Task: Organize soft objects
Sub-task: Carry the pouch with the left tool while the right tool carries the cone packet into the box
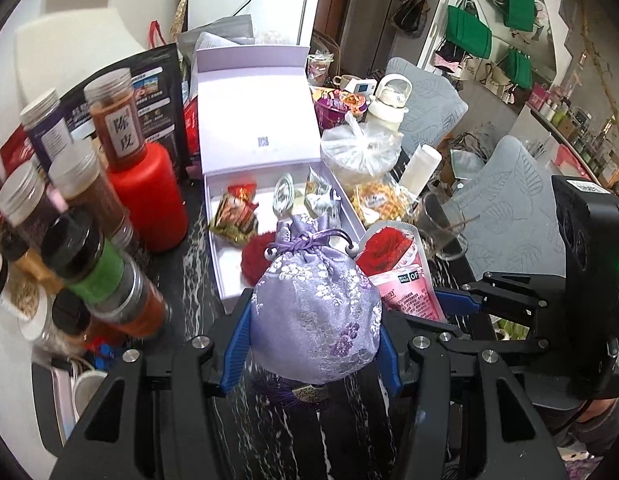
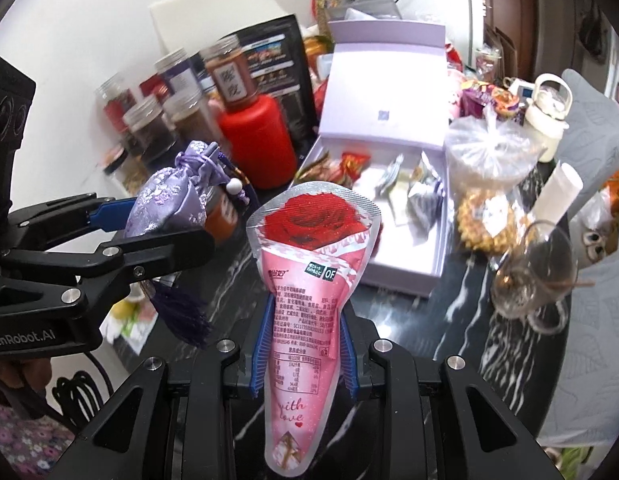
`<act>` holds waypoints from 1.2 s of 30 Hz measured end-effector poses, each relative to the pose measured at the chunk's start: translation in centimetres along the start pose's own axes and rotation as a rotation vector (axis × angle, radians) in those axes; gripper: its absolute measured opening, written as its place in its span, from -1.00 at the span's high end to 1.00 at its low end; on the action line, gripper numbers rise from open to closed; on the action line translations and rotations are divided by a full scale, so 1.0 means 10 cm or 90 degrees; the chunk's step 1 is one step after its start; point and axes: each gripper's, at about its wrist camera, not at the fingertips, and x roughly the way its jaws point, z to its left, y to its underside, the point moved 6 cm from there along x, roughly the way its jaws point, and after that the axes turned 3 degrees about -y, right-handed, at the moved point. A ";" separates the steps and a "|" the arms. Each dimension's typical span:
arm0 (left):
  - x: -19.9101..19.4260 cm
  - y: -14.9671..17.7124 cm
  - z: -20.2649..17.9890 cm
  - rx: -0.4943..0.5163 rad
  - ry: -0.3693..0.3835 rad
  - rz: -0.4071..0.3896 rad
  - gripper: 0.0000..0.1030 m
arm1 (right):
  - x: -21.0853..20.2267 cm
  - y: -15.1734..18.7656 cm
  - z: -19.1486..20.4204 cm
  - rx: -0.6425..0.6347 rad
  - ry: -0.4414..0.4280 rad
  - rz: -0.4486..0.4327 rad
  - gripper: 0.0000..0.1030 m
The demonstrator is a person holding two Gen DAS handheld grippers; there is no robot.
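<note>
Left gripper (image 1: 315, 320) pinches lavender brocade pouch (image 1: 315, 312) mid-belly: soft, squashy, light. Right gripper (image 2: 303, 344) pinches rose-print snack packet (image 2: 305, 280) by narrow waist: slick, crinkly. Both near lilac gift box (image 1: 229, 284).

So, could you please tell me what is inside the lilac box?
The box holds snack packets and small silvery sachets; the pouch and rose packet hide its near end.

Left gripper (image 1: 315, 320): angled downward just short of the open lavender gift box (image 1: 269, 184), blue pads clamped on a lilac brocade pouch (image 1: 317, 312).
Right gripper (image 2: 303, 344): alongside, same downward tilt toward the box, jaws pinching a pink rose-printed packet (image 2: 305, 280).
</note>
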 end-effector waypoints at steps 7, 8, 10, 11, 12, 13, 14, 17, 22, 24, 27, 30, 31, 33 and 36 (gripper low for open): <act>0.16 -0.35 0.07 0.006 0.018 -0.008 -0.03 | 0.08 -0.30 -0.18 0.008 0.015 -0.009 0.43; 0.20 -0.41 0.08 0.005 0.021 -0.008 -0.03 | 0.10 -0.34 -0.21 0.009 0.017 -0.009 0.43; 0.26 -0.51 0.09 0.005 0.029 -0.011 -0.03 | 0.13 -0.42 -0.28 0.012 0.022 -0.012 0.42; 0.30 -0.55 0.10 0.007 0.029 -0.013 -0.03 | 0.15 -0.47 -0.32 0.014 0.025 -0.013 0.42; 0.34 -0.61 0.10 0.011 0.029 -0.014 -0.03 | 0.17 -0.51 -0.35 0.016 0.026 -0.014 0.42; 0.36 -0.65 0.11 0.012 0.029 -0.015 -0.03 | 0.19 -0.55 -0.38 0.017 0.028 -0.015 0.42; 0.40 -0.70 0.12 0.012 0.029 -0.015 -0.03 | 0.22 -0.60 -0.42 0.019 0.029 -0.017 0.42; 0.50 -0.81 0.16 0.010 0.032 -0.012 -0.03 | 0.30 -0.71 -0.49 0.020 0.027 -0.018 0.42; 0.68 -1.01 0.24 0.013 0.029 -0.012 -0.03 | 0.47 -0.92 -0.60 0.012 0.025 -0.018 0.42; 0.75 -1.09 0.28 0.011 0.030 -0.015 -0.03 | 0.53 -1.01 -0.63 0.010 0.026 -0.020 0.42; 0.85 -1.20 0.35 0.007 0.027 -0.018 -0.03 | 0.62 -1.14 -0.69 0.009 0.028 -0.024 0.42; 0.97 -1.30 0.41 0.007 0.020 -0.023 -0.03 | 0.71 -1.25 -0.76 0.012 0.033 -0.026 0.42; 1.01 -1.32 0.43 0.009 0.015 -0.024 -0.03 | 0.75 -1.28 -0.79 0.015 0.035 -0.026 0.42; 1.10 -1.35 0.48 0.012 0.004 -0.024 -0.03 | 0.82 -1.33 -0.84 0.019 0.039 -0.027 0.42; 1.24 -1.37 0.53 0.013 -0.008 -0.015 -0.03 | 0.95 -1.37 -0.92 0.023 0.052 -0.022 0.42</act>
